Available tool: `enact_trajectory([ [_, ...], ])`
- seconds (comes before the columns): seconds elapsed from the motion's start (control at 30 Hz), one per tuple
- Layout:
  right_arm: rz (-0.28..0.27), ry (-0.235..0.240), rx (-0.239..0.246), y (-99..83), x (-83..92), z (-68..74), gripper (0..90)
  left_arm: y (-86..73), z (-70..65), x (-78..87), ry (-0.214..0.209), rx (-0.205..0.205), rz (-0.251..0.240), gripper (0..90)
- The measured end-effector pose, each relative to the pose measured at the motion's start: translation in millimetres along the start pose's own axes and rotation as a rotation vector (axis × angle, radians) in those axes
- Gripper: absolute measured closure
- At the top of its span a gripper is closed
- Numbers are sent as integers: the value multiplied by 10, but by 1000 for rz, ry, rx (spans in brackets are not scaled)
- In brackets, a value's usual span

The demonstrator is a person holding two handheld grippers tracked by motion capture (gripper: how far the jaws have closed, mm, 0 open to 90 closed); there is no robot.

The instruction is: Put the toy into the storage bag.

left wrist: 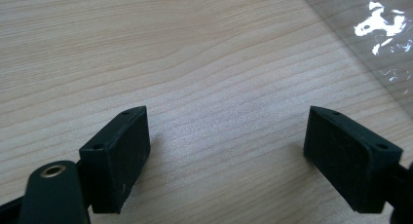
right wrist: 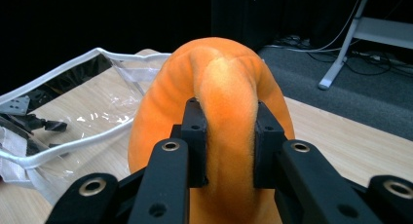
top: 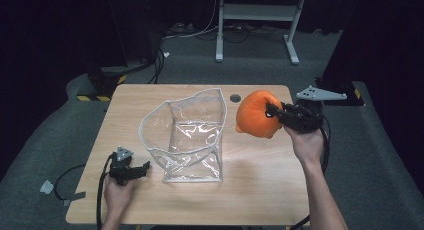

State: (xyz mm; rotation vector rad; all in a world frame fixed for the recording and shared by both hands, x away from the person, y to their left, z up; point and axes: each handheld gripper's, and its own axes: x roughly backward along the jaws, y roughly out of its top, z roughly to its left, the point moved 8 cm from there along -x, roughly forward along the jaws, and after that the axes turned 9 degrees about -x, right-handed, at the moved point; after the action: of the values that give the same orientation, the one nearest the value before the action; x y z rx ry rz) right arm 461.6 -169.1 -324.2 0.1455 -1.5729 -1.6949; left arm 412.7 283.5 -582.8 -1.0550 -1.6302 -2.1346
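The orange plush toy [top: 256,114] is held clear of the table [top: 260,190], above its far right area, just right of the clear plastic bag [top: 187,135]. The bag stands open-mouthed at the table centre, its white-trimmed rim facing up. Judged from this, pickup is complete; transfer over the mouth and release into the bag remain.

The right gripper [top: 272,112] is closed on a fold of the plush; in the right gripper view the jaws pinch the fabric narrowly between them [right wrist: 229,146].

The left gripper [top: 144,166] rests near the front left corner, jaws spread wide, holding nothing, just beside the bag's lower left corner.
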Motion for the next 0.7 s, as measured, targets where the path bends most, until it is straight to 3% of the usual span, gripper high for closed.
enact_trajectory([
  [0.7,-12,17,18,227,1,122,732,2,-3,-2,-1,3,-3,172],
])
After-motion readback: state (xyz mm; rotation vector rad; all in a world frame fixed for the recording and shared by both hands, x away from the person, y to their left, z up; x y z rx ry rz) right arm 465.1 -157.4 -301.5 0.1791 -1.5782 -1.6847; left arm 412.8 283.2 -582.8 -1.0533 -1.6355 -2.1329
